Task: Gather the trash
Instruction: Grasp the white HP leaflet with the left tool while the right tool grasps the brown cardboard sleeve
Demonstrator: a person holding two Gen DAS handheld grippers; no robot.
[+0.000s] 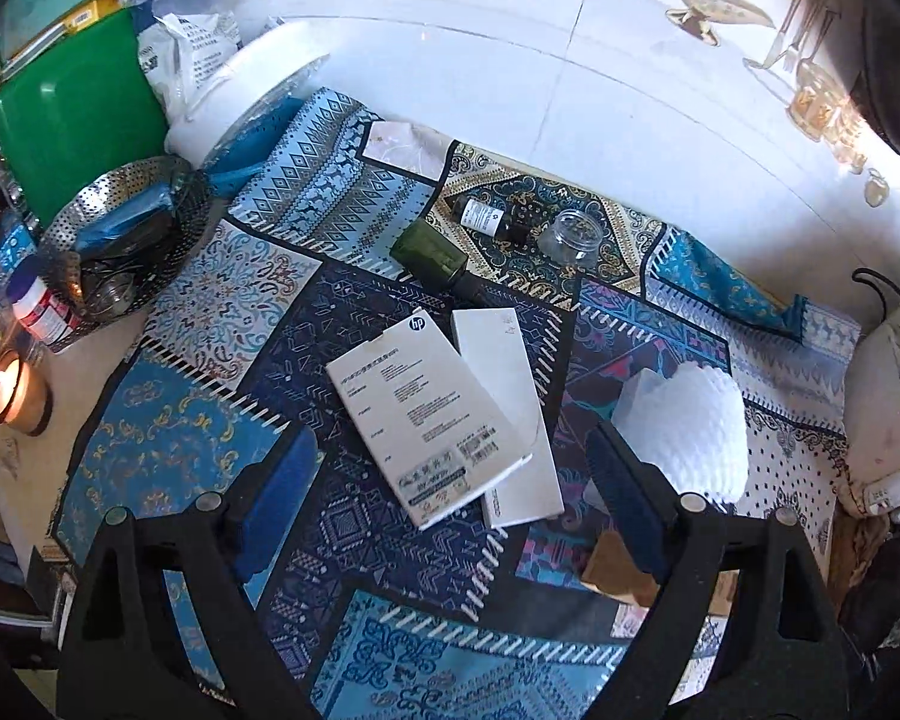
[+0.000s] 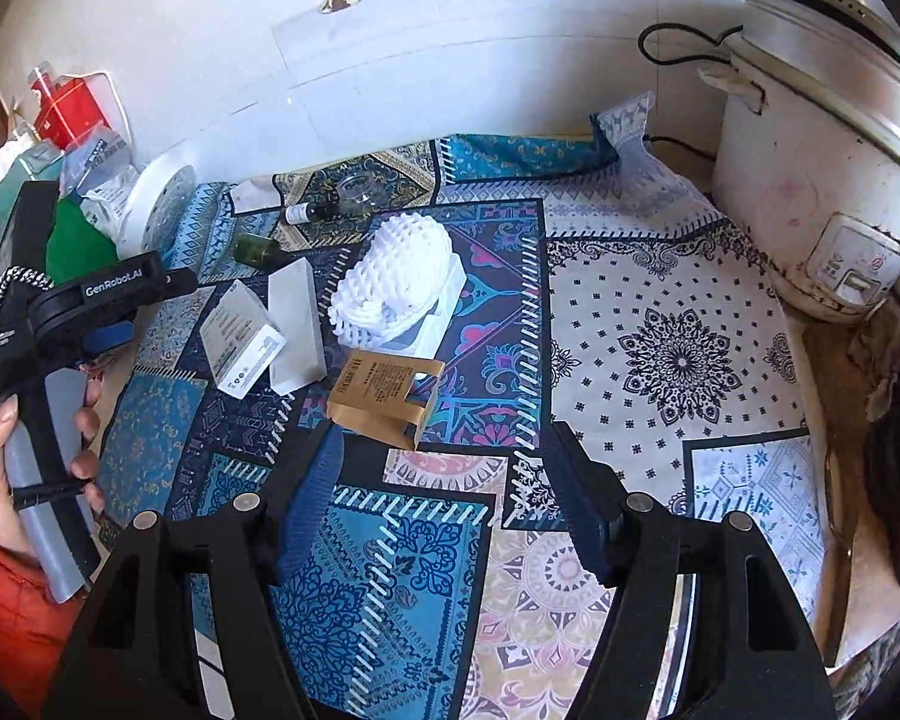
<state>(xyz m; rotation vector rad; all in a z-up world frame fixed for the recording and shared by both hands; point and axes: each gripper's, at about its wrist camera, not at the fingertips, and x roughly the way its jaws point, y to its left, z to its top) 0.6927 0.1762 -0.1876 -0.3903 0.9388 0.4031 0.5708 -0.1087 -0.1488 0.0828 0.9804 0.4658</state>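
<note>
Trash lies on a patterned cloth (image 1: 198,444). Two white boxes (image 1: 432,414) overlap at the middle; they also show in the right wrist view (image 2: 243,333). A white foam net (image 1: 696,426) (image 2: 399,282) lies on a white tray. A brown cardboard box (image 2: 384,396) lies open. A green bottle (image 1: 429,255), a small dark bottle (image 1: 489,219) and a clear jar (image 1: 573,237) lie farther back. My left gripper (image 1: 450,468) is open above the white boxes. My right gripper (image 2: 444,468) is open just short of the brown box.
A perforated steel bowl (image 1: 120,240) and a green container (image 1: 72,114) sit at the left. A lit candle (image 1: 9,390) stands at the far left. A white rice cooker (image 2: 822,138) stands at the right by the tiled wall. A white round container (image 2: 156,210) lies at back left.
</note>
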